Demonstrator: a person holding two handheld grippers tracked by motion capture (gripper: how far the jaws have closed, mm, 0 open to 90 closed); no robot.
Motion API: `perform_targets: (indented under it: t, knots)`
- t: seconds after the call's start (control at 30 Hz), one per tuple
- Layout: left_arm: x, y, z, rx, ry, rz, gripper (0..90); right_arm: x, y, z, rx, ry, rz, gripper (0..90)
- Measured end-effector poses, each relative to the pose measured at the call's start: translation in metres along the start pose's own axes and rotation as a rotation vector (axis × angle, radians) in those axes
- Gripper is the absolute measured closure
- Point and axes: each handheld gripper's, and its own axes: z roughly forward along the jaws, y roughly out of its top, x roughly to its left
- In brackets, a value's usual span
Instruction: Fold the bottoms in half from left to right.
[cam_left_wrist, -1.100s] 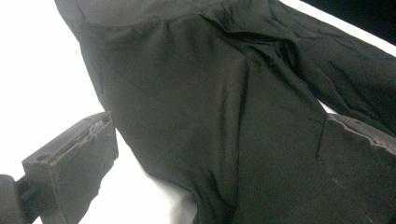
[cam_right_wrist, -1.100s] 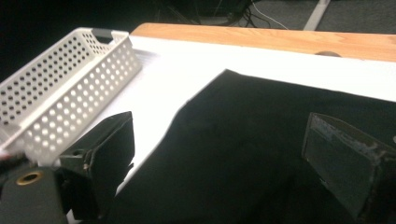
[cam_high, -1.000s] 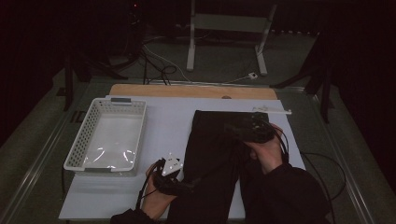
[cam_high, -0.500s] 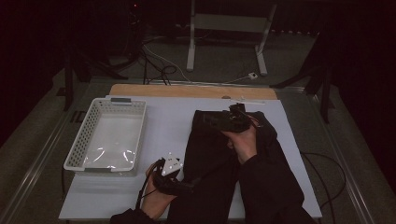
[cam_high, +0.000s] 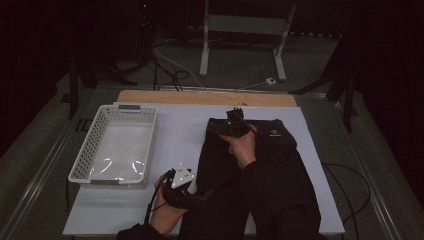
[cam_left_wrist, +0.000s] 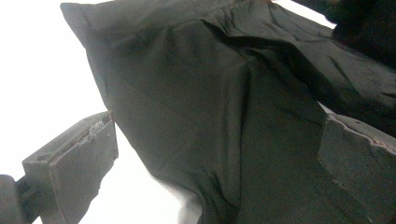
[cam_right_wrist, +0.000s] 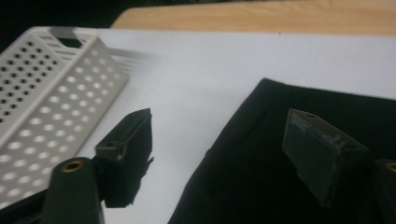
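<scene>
- We see a black garment, probably trousers, lying flat along the right half of the white sheet that covers the bench. Its far edge is near the wooden strip at the back.
- Our right gripper is at the far left corner of the garment. Its jaws have just been closing but stand apart, one over the white sheet and one over the cloth, so the edge lies between them and is not pinched yet. We judge it is placed so to take this corner for a fold.
- Our left gripper waits at the near left edge of the garment, jaws wide open with cloth between them, not pressed.
- The cloth looks thin, matte and soft, with light creases and a small pale logo.
- The white plastic basket stands to the left, well apart; its walls are perforated with round holes, and a clear film shines on its floor.
</scene>
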Motion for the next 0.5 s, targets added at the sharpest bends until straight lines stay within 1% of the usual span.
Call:
perform_targets:
  t: [0.07,0.1,0.13,0.2,0.27,0.33,0.43,0.5]
  knots:
    - [0.001,0.0,-0.002,-0.005,0.001,-0.003,0.0,-0.001,-0.003,0.011,0.021,-0.006,0.017,29.6]
    - [0.001,0.0,-0.003,-0.008,0.002,-0.003,0.0,-0.001,-0.004,0.014,0.028,-0.008,0.015,30.4]
    - [0.002,0.001,-0.004,-0.01,0.005,-0.003,0.0,-0.001,-0.006,0.019,0.036,-0.02,0.01,31.7]
    - [0.003,0.001,-0.006,-0.015,0.008,-0.004,0.0,0.001,-0.009,0.028,0.054,-0.051,-0.016,33.6]
    - [0.004,0.001,-0.008,-0.019,0.012,-0.009,0.0,0.003,-0.013,0.036,0.066,-0.071,-0.019,35.2]
    - [0.005,0.001,-0.009,-0.021,0.015,-0.009,0.0,0.005,-0.017,0.044,0.084,-0.099,-0.037,37.1]
    - [0.006,0.001,-0.01,-0.024,0.016,-0.011,0.0,0.008,-0.022,0.055,0.104,-0.123,-0.045,39.0]
    - [0.006,0.001,-0.01,-0.021,0.012,-0.014,0.0,0.011,-0.025,0.061,0.124,-0.136,-0.066,41.4]
